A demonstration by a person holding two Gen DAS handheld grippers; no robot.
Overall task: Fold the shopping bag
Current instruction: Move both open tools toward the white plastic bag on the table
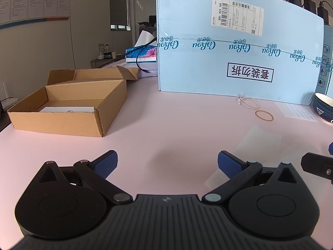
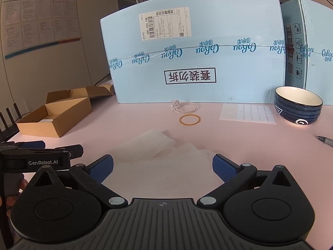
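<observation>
Each tool, left [image 1: 167, 163] and right [image 2: 163, 167], is showing a black ribbed housing with two round discs, black linkage arms carrying silver pivot screws, and blue textured pads [image 2: 102, 170]. White "GenRobot.AI" lettering is running along the left tool's black side [image 2: 43, 162].

Pen [image 2: 325, 140] and bowl [image 1: 323, 107] cut by frame edges

Thin translucent plastic bag [image 2: 154, 145] on smooth matt pink table [image 2: 229, 145].
</observation>
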